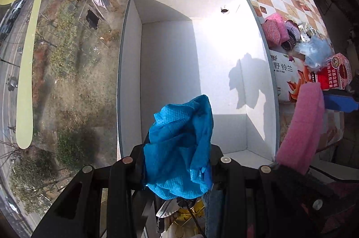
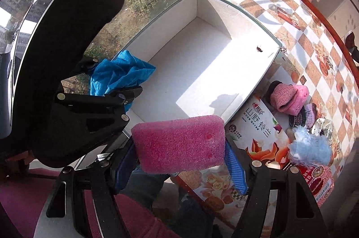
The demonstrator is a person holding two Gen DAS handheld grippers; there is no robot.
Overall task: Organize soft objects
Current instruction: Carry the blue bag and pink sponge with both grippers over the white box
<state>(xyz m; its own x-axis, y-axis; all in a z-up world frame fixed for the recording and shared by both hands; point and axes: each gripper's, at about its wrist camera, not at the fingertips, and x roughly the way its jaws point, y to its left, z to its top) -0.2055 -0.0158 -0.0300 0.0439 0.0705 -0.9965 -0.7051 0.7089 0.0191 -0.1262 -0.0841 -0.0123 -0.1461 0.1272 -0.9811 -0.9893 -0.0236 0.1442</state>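
The left gripper (image 1: 177, 161) is clenching a crumpled blue cloth (image 1: 179, 148) and pointing down over the near end of the open white box (image 1: 260, 40), just inside its near rim; the right gripper (image 2: 179, 161) is grasping a pink sponge (image 2: 179, 143) broadside between its blue pads, hanging at the box's near right corner. The box floor is lying bare from rim to rim. Farther right, pink knitted pieces (image 2: 289, 98) and a pale blue pompom (image 2: 309, 149) are sitting on the checkered table (image 2: 314, 40), near the box's right wall.
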